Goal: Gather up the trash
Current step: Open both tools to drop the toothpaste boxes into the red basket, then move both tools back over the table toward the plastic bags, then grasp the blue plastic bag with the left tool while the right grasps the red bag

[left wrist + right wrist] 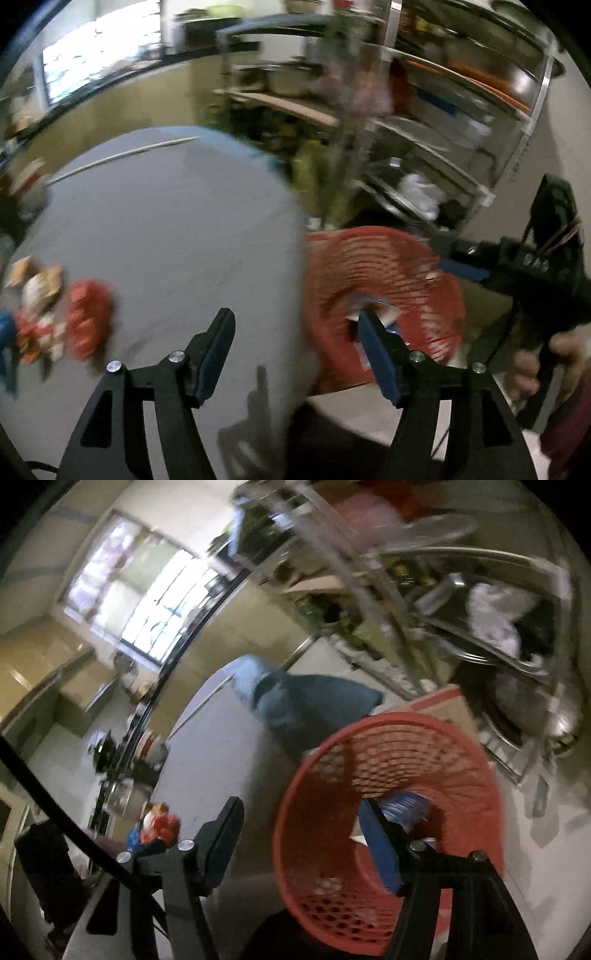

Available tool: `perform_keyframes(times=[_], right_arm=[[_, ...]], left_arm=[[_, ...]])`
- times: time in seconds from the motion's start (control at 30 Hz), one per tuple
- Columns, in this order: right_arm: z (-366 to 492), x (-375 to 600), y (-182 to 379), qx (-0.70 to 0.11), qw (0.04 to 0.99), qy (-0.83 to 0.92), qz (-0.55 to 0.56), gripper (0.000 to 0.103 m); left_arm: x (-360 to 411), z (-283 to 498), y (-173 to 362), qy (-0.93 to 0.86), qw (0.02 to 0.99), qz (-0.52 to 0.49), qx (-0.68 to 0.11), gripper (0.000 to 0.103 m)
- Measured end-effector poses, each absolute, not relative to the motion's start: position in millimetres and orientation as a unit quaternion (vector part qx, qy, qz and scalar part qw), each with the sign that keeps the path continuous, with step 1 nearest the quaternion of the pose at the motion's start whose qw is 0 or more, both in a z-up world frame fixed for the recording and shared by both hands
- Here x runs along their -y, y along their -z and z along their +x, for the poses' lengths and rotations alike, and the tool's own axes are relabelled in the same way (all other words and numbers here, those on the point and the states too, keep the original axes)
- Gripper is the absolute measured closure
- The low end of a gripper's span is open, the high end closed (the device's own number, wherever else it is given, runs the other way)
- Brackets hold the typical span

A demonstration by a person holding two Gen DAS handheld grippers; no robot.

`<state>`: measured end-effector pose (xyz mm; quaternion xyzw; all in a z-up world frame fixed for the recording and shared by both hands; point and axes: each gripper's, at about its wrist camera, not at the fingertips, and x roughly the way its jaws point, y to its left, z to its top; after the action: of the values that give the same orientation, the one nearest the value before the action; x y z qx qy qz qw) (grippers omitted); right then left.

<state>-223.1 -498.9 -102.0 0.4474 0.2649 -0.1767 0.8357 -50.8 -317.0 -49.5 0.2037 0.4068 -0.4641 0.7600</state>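
Both tools open, empty: left tool (295,347), right tool (301,830) over basket (476,760); drop step; next, wrappers (62,317) on table (177,229)

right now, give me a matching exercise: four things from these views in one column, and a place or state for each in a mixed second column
1. red mesh basket
2. pile of wrappers
3. left gripper
4. long thin stick

a. jaws apart, nothing between them
b. far side of the table
c. beside the table, some trash inside
d. left edge of the table

Pairs: 1-c, 2-d, 3-a, 4-b
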Motion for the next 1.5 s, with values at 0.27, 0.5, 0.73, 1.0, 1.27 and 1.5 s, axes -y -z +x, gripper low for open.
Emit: perform_keyframes(times=[0.27,0.5,0.73,1.0,1.27,1.5], right_arm=[[-109,432,86,-0.323,0.849,0.064,0.413,0.035],[-18,375,89,-0.375,0.839,0.004,0.394,0.035],[51,346,95,-0.404,0.829,0.009,0.386,0.035],[89,338,112,-0.437,0.805,0.037,0.400,0.042],[100,318,127,-0.450,0.810,0.043,0.374,0.057],[58,324,91,-0.387,0.851,0.014,0.354,0.057]], left_arm=[[170,34,40,0.300,0.844,0.150,-0.418,0.032],[55,124,28,0.153,0.892,0.108,-0.411,0.031],[44,189,35,0.140,0.897,0.087,-0.411,0.030],[78,227,59,0.164,0.885,0.092,-0.427,0.030],[77,238,79,0.194,0.870,0.056,-0.450,0.064],[67,201,55,0.194,0.883,0.056,-0.424,0.095]])
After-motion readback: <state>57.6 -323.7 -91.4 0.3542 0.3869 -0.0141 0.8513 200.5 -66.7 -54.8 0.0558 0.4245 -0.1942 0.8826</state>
